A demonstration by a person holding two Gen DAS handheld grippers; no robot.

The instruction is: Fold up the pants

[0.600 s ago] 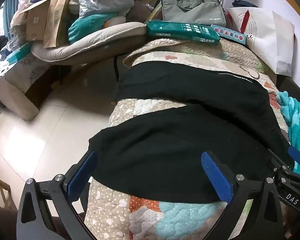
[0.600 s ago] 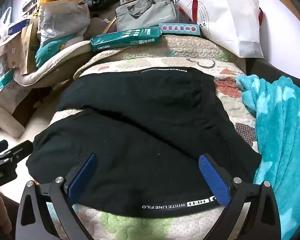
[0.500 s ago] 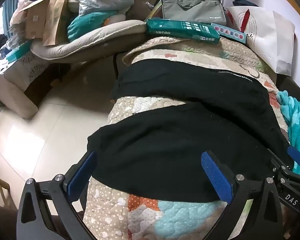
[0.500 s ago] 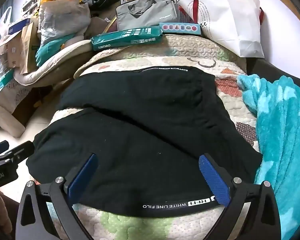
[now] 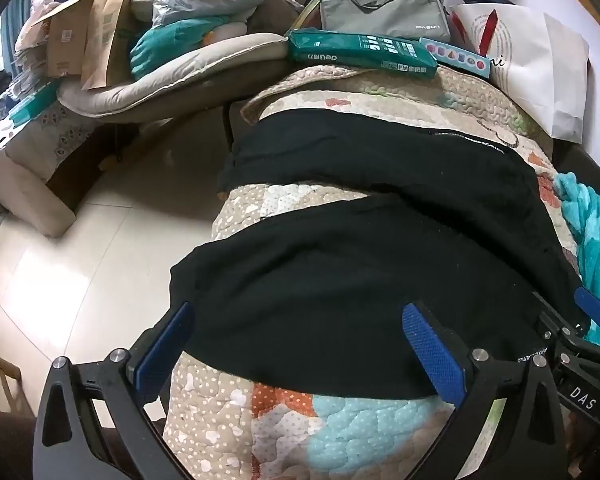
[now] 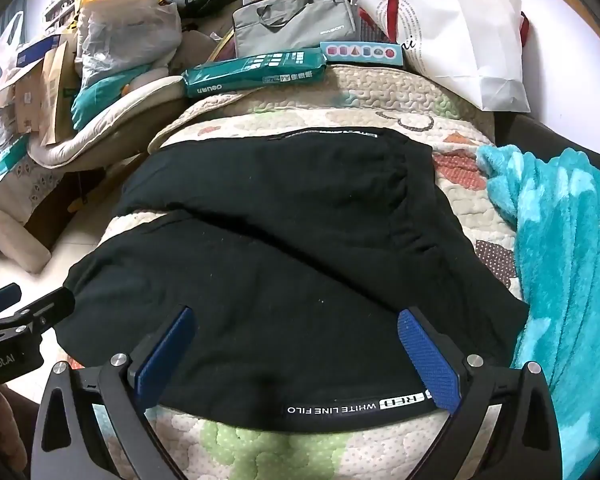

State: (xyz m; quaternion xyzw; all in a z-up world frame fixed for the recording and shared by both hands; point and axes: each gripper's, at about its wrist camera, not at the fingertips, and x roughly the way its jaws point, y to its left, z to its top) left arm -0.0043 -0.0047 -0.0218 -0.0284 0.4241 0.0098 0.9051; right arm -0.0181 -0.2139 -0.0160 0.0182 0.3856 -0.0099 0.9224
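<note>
Where pants [image 6: 284, 256] lie, patchwork quilt [image 6: 400, 92], clutter behind

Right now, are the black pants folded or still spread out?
Spread out, not yet folded: the black pants lie flat on the quilt, both legs apart in a V, with printed hems visible near and far.

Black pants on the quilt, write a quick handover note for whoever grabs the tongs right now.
Left tongs: open, empty, over the near leg's outer end.
Right tongs: open, empty, over the near edge with the white lettering.
Black pants: spread on the quilt, legs splayed in a V, teal blanket beside them.
Done: pants laid out only.
Left: every fold; probably start by bringing one leg over the other.
</note>
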